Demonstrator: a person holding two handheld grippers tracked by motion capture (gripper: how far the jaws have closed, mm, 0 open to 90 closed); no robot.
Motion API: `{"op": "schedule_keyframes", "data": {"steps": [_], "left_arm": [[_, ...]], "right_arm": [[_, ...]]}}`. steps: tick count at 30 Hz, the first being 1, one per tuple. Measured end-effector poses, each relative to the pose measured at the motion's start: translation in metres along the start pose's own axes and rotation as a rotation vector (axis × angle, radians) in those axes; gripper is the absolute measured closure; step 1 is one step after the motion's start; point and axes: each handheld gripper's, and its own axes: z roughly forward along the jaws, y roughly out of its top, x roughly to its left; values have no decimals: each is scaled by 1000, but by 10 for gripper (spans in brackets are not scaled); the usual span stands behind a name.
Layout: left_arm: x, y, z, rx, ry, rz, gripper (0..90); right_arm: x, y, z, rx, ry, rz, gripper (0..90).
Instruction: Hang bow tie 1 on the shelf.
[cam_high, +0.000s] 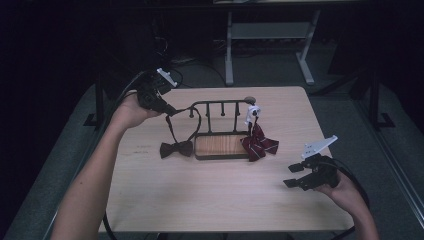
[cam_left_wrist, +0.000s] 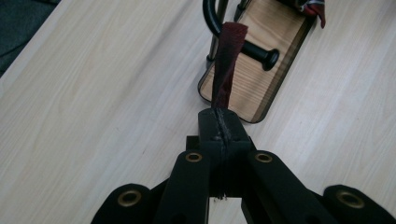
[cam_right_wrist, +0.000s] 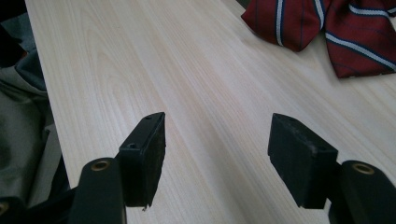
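Note:
A dark brown bow tie (cam_high: 176, 149) lies on the table just left of a small black rack (cam_high: 220, 104) with a wooden base (cam_high: 221, 145). Its strap (cam_left_wrist: 228, 65) runs up past the rack's left end, and my left gripper (cam_high: 169, 110) is shut on that strap (cam_high: 172, 127) at the back left. In the left gripper view the jaws (cam_left_wrist: 223, 126) pinch the strap's end, with the base (cam_left_wrist: 261, 88) and a black peg (cam_left_wrist: 259, 52) beyond. A red striped bow tie (cam_high: 260, 144) hangs at the rack's right end. My right gripper (cam_high: 293, 175) hovers open at the front right, nothing between its fingers.
A white tag (cam_high: 252, 112) sits at the rack's right post above the red tie (cam_right_wrist: 327, 28). The light wooden table (cam_high: 200, 200) has bare surface in front of the rack. A metal table frame (cam_high: 270, 45) stands on the floor behind. The table edge (cam_right_wrist: 44, 93) runs left of my right gripper (cam_right_wrist: 217, 140).

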Motion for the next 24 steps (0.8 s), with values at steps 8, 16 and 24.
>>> {"op": "schedule_keyframes", "data": {"steps": [8,16,24], "left_arm": [[2,-2,5,6,10,-13,876],[3,-10,5,1,14,-17,841],[1,-27,1,-9,6,-21,818]], "right_arm": [[1,0,1,3,1,1,365],[1,0,-3,-5,-4,5,365],[2,0,-2,-2,-6,2,364]]}}
